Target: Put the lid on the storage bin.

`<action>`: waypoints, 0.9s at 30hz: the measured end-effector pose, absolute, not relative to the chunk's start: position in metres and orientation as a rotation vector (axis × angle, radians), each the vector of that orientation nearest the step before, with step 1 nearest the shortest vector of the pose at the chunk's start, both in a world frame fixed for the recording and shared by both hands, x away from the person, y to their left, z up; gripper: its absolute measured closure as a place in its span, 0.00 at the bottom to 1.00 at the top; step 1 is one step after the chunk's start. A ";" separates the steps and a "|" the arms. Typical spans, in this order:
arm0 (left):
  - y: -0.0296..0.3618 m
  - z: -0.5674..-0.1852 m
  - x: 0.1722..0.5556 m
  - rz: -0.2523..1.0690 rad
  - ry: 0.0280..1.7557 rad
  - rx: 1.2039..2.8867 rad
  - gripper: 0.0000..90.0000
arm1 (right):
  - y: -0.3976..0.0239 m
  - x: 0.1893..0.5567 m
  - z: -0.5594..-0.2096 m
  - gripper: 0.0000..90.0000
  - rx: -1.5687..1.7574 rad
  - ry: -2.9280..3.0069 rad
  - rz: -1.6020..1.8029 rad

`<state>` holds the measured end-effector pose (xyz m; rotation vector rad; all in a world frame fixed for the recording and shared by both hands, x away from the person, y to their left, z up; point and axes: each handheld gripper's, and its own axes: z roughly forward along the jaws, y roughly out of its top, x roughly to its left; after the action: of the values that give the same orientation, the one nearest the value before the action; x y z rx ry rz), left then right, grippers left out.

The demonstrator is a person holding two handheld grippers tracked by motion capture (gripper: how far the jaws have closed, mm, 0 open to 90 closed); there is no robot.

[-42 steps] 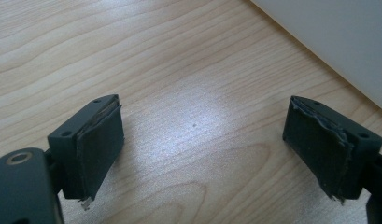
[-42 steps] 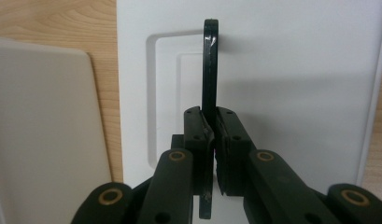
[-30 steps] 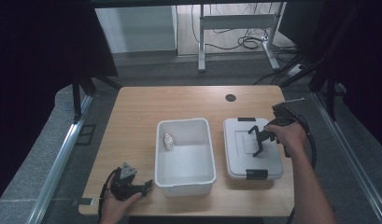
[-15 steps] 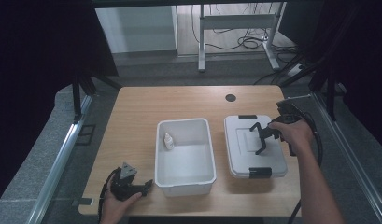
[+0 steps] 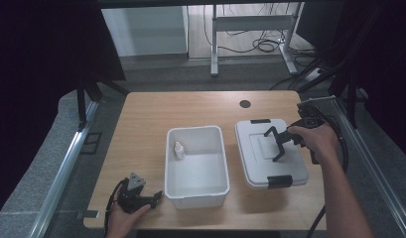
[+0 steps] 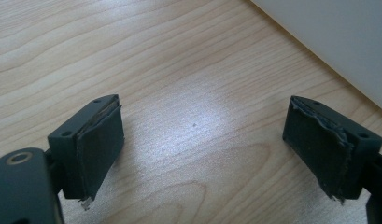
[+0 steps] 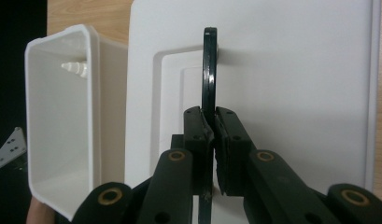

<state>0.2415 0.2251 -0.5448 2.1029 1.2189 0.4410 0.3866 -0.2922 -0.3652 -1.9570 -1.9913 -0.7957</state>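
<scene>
A white lid [image 5: 262,163] with black end clips lies flat-side up to the right of an open white bin [image 5: 196,197]. My right gripper [image 5: 285,141] is shut on the lid's upright black handle [image 5: 274,144]; in the right gripper view the pads [image 7: 224,135] pinch the thin handle [image 7: 209,70] above the lid [image 7: 296,93]. A small white bottle [image 5: 178,150] stands inside the bin at its far left. My left gripper [image 5: 155,195] rests on the table at the front left, jaws wide open over bare wood [image 6: 202,140].
The wooden table [image 5: 190,106] has a black round grommet [image 5: 245,104] near its far edge. The bin's wall [image 6: 338,37] rises just beyond the left gripper's jaws. Metal rails run along both sides of the table, and a desk frame with cables stands on the floor behind.
My right gripper has risen a little with the handle in its grip, and the lid has come up with it. The left gripper has stayed where it was.
</scene>
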 end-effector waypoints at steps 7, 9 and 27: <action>0.225 -0.545 0.241 0.441 1.219 2.103 0.14 | -0.291 0.383 -0.356 0.93 -1.937 -1.999 -0.819; 0.225 -0.545 0.241 0.441 1.219 2.103 0.14 | -0.291 0.383 -0.353 0.93 -1.933 -2.007 -0.828; 0.225 -0.545 0.241 0.439 1.219 2.104 0.14 | -0.290 0.379 -0.342 0.94 -1.899 -2.016 -0.842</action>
<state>0.2415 0.2252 -0.5447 2.1039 1.2189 0.4394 0.3788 -0.2905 -0.3425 -1.8986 -2.0160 -0.8419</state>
